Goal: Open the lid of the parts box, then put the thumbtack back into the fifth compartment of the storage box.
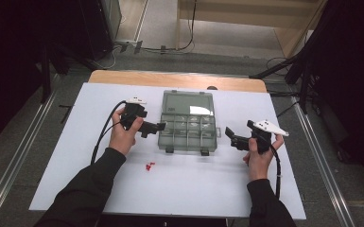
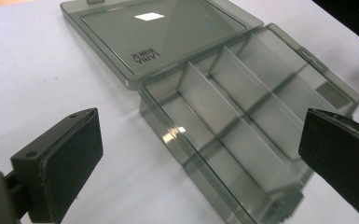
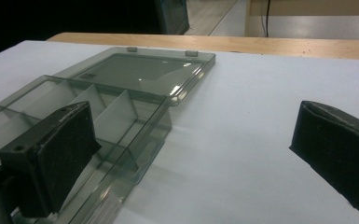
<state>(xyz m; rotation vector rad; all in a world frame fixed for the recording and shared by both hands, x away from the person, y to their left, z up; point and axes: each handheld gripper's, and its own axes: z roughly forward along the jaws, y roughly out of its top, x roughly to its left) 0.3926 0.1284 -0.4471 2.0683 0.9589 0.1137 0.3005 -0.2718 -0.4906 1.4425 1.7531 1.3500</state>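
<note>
1. The tabletop (image 1: 99, 189) is covered by a white sheet, with a strip of bare wood along its far edge.
2. A smoky, see-through compartment box (image 1: 187, 131) sits in the middle of the tabletop. It lies open, its lid (image 1: 188, 102) folded flat on the far side, and thin dividers split the tray into several compartments. From what I can see in the gripper views, the compartments hold nothing.
3. The person's left hand (image 1: 123, 137) holds the left tool (image 1: 158, 126) just beside the box's left edge, jaws pointing at it. In the left gripper view the two black jaws stand wide apart with nothing between them, and the box (image 2: 242, 126) lies ahead of them.
4. The right hand (image 1: 260, 158) holds the right tool (image 1: 229, 133) near the box's right side, not touching it. Its jaws are also spread wide and hold nothing; in the right gripper view the box (image 3: 121, 112) sits behind the left jaw.
5. A few small red bits (image 1: 149, 166) lie on the white sheet nearer the person than the box, closer to the left forearm. They are too small to identify.
</note>
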